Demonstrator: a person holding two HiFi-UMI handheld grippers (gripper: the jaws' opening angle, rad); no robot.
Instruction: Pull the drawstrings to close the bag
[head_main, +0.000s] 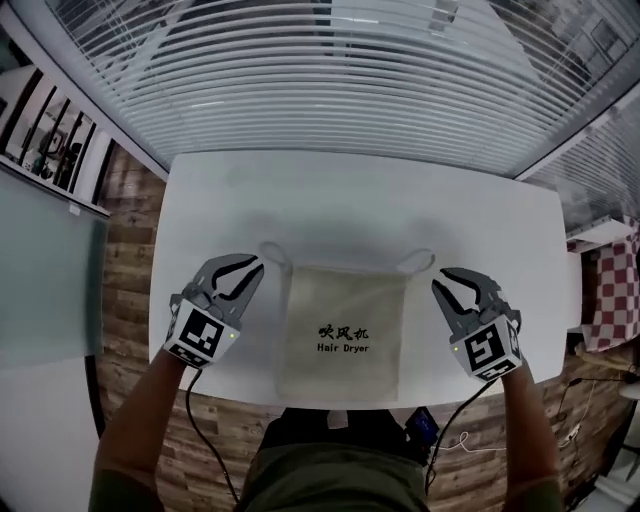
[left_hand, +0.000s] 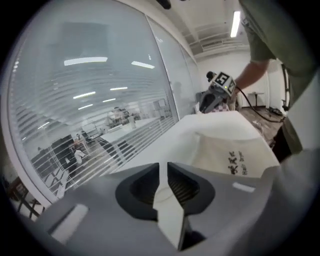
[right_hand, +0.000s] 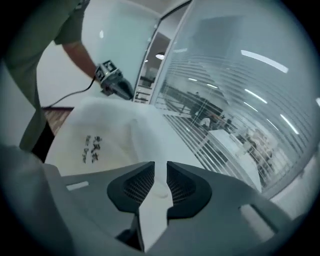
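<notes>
Cream drawstring bag (head_main: 345, 335) laid flat near front edge of white table (head_main: 350, 190), cord loops (head_main: 272, 250) spread at far corners. Left gripper (head_main: 248, 266) and right gripper (head_main: 447, 279) held flanking bag, jaws narrowly parted, empty, likely positioned for loops.

Dim, perhaps ceiling-lit; strong fisheye warping

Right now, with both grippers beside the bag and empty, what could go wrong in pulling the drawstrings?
The drawstring loops lie thin, pale and flat on the white table: the left gripper or right gripper may close on nothing.
Nothing pins the bag: an uneven pull could drag it sideways.
</notes>
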